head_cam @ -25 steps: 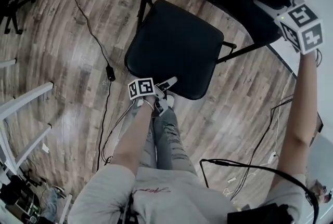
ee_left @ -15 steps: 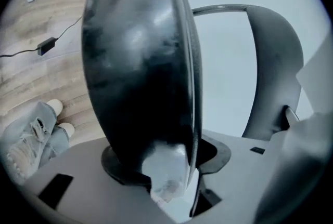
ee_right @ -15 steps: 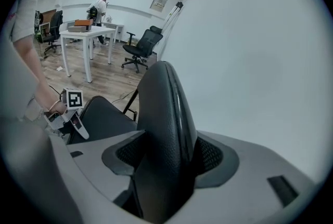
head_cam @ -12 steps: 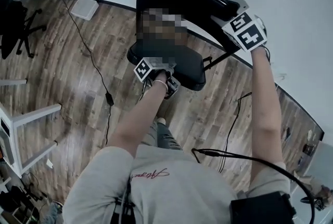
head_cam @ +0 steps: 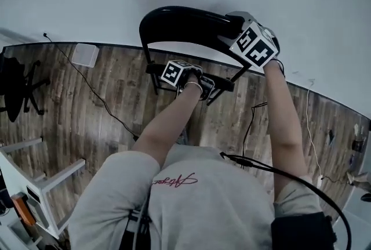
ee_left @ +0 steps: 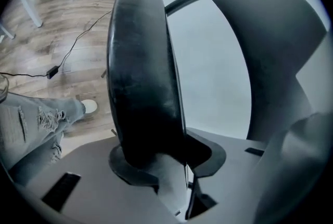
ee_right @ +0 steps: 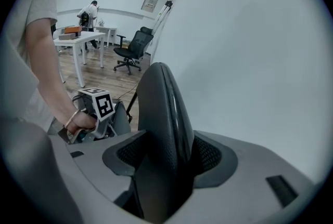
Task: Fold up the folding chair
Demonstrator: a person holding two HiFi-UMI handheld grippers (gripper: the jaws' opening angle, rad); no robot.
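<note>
Seat [ee_left: 143, 77] between closing left gripper [ee_left: 167, 157] jaws, backrest [ee_left: 281, 51] beyond

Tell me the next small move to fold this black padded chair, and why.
Probably swing the black padded seat up against the curved black backrest. The left gripper is closing its jaws on the seat's edge, the right gripper on the backrest's top, and wall shows through a gap between them.

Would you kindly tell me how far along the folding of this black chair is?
Done: the black padded seat stands tipped up, edge-on in the head view, under the curved black backrest. In hand: the left gripper's closing jaws grip the seat's front edge; the right gripper's, also closing, clamp the backrest's top. Left: seat and backrest still show a gap, so the chair probably needs pressing flat.
</note>
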